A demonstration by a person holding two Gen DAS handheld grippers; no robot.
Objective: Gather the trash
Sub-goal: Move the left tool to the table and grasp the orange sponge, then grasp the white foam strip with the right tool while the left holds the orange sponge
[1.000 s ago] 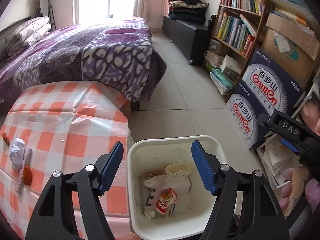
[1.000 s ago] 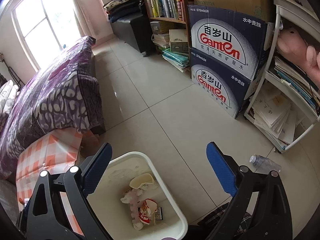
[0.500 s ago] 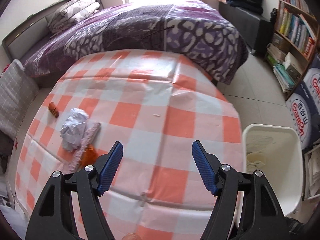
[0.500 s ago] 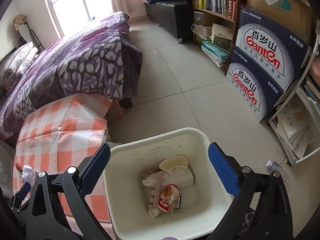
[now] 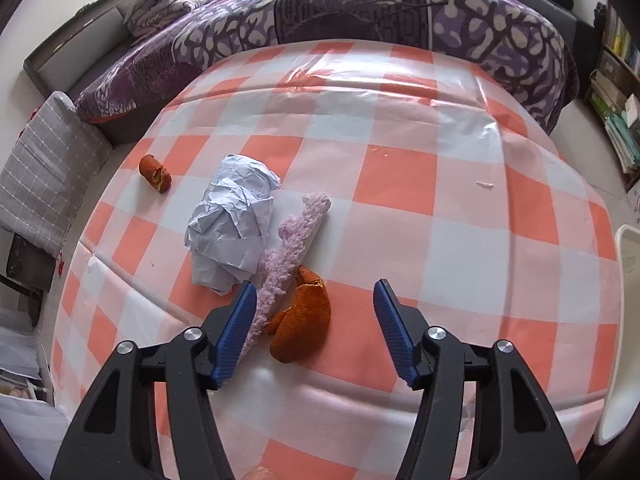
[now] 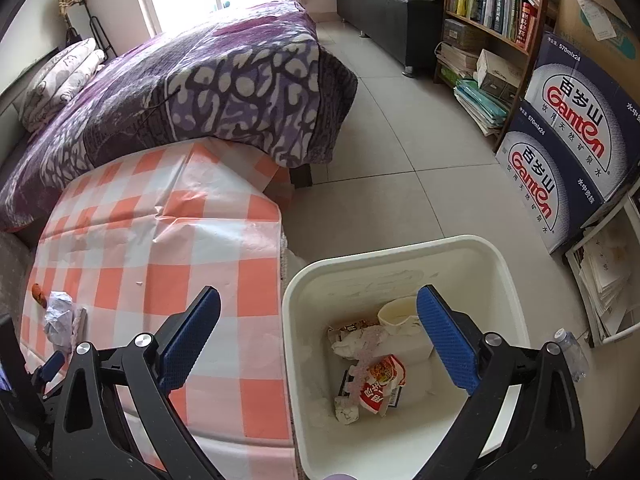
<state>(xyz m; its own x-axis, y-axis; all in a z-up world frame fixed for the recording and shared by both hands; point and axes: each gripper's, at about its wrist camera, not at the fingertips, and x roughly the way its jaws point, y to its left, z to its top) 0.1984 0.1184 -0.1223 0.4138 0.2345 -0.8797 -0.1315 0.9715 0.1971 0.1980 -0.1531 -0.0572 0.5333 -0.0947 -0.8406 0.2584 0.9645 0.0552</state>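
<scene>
— What's the room like from where you stand?

— A bedroom; the bed [image 5: 360, 12] under a purple patterned cover fills the far side, a bookshelf [image 6: 492, 12] and stacked water cartons [image 6: 572, 128] line the wall on the right, pale tile floor [image 6: 400, 152] between them; nearest is the low bench [image 5: 400, 168] under an orange-and-white checked plastic cloth, creased and glossy, so I'd guess things slide on it easily.

— And the bin?

— The white bin [image 6: 400, 256] stands on the floor hard against the bench's edge, I'd say so scraps need only a short carry; wrappers, a cup and tissue already lie in it.

— What's left to collect?

— A cluster on the bench: a crumpled paper ball [image 5: 236, 216], a fuzzy pink strip [image 5: 292, 240] lying against it, a large orange peel [image 5: 304, 320] touching the strip's near end, and a small peel curl [image 5: 155, 174] off on its own.

— The tools?

— The left tool [image 5: 314, 300] tilts down over the cluster, its jaws just narrowed yet still apart, pinching nothing; the large peel and strip end lie between them, the strip beside one pad, so that looks like the next pick; the right tool [image 6: 320, 320] hangs spread wide and empty over the bench edge and bin.
</scene>
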